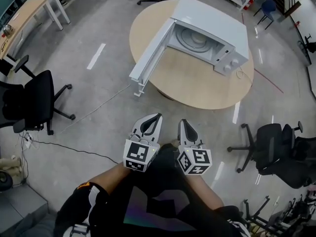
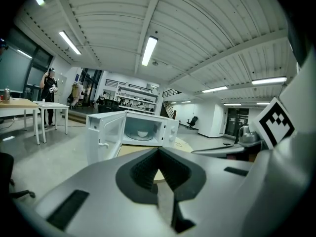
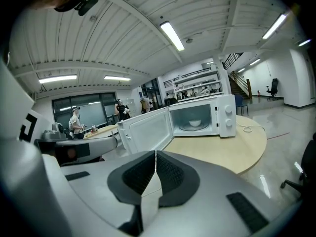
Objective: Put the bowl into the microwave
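Inside the open microwave (image 1: 207, 38) sat the bowl (image 3: 195, 123), and I saw my left claw (image 2: 158, 151) and right claw (image 3: 155, 154) both closed together, empty.

glossy white microwave (image 1: 213, 22); matt wood tabletop (image 1: 197, 85); shiny concrete floor (image 1: 98, 100)

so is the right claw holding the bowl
No, the right claw is shut on nothing and the bowl sits inside the open microwave.

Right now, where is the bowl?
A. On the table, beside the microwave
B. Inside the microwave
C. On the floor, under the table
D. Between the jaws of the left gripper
B: the white bowl sits inside the microwave, in plain sight because the door stands open.
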Demonstrator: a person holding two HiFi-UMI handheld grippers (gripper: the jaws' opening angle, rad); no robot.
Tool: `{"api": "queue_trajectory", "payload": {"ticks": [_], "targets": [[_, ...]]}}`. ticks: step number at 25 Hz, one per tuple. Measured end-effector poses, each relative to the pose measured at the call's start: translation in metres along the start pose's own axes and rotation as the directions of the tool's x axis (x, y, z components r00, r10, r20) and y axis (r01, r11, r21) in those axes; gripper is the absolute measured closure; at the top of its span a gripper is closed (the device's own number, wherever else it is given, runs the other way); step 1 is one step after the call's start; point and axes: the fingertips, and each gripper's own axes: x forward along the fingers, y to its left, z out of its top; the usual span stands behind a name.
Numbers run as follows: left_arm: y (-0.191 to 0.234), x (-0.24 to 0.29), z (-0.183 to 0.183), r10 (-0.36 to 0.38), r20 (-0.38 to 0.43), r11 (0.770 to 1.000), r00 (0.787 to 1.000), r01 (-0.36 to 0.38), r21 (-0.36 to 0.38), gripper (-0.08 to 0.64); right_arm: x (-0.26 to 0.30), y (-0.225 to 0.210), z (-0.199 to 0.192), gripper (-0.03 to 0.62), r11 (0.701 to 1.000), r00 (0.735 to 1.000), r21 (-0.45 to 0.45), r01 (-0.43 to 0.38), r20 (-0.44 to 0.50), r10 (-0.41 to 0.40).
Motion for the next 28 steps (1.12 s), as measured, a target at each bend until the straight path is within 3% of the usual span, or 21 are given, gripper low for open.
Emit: {"api": "queue_trajectory", "payload": {"ticks": [11,28], "targets": [[-0.021,-0.007,-0.010,-0.025,-0.018,0.999,1.000,0.026,0.044,0.514,-0.016,-0.004,-0.012,0.568,0.998,1.000,-0.056,-0.002,-0.016,0.001],[-0.038,-0.020,-0.038,-0.065,-0.071,0.993,0.995,0.071,0.095,0.514,-0.038,0.005,-0.038,0.568,0.997,0.999,-0.061,-0.042,-0.019,0.041]]}}
